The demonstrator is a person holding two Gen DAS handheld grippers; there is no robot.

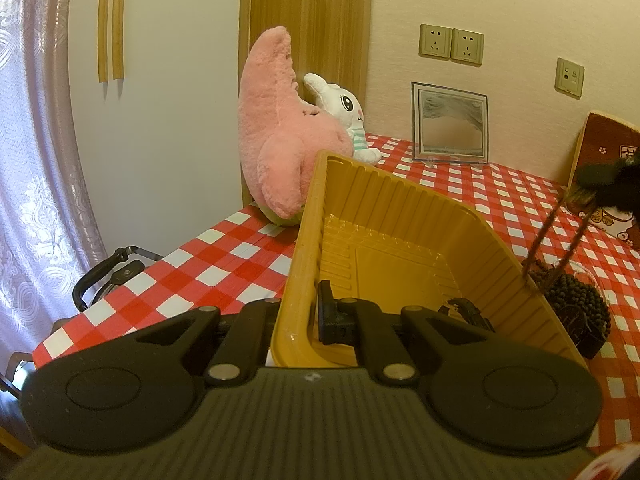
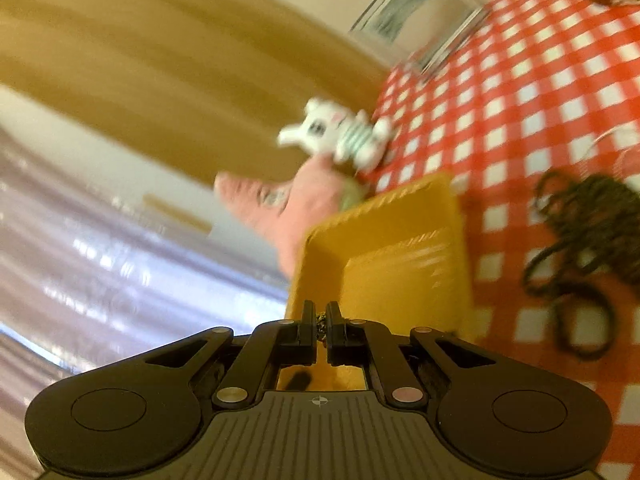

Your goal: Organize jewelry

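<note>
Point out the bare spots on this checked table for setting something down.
Bare checked cloth lies between the yellow tray and the picture frame, and left of the tray. It is crowded right of the tray, around the bead pile.

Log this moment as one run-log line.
left tool: shut on yellow tray wall, tilted | right tool: shut on bead strand | rest of beads: piled on checked cloth

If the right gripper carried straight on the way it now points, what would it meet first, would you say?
Most likely the yellow tray: it fills the view just beyond the right gripper, which pinches a bead strand. Blur leaves depth uncertain.
</note>
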